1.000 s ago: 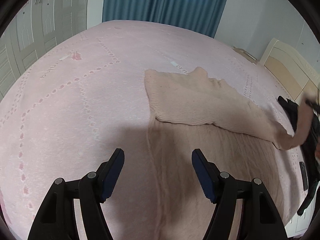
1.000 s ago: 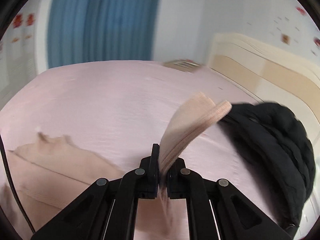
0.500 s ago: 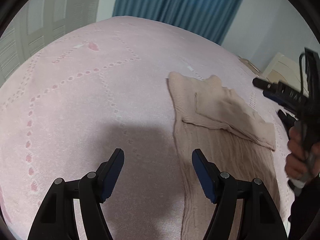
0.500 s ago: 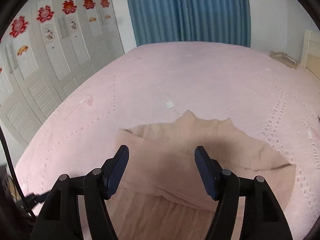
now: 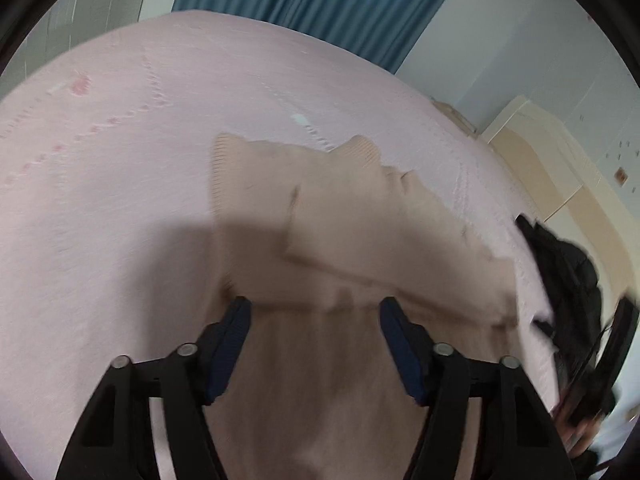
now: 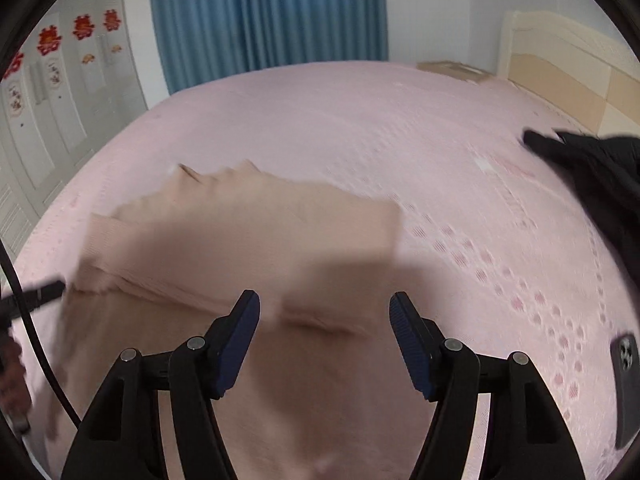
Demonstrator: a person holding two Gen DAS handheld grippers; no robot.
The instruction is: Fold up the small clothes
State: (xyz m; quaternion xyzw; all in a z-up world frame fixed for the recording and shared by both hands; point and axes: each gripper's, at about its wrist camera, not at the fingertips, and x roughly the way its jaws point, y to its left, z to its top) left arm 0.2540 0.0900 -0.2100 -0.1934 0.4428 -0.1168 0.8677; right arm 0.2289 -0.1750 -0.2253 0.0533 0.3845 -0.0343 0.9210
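With its jaws parted and nothing between the pads, the left gripper [image 5: 314, 312] hovers over the beige knit top [image 5: 320, 360], having just narrowed slightly; the right gripper [image 6: 324, 308], newly opened and equally empty, hangs above the same garment. Directly ahead of both lies the folded-over sleeve band [image 5: 360, 232], running crosswise to the fingers, while the top's long body stretches back beneath the wrists on the pink bedspread [image 6: 360, 120]. Off to the right gripper's right sit a black jacket [image 6: 600, 168] and a phone [image 6: 626, 388]. Neither hand looks clearly nearer; the lengthwise fold appears next.
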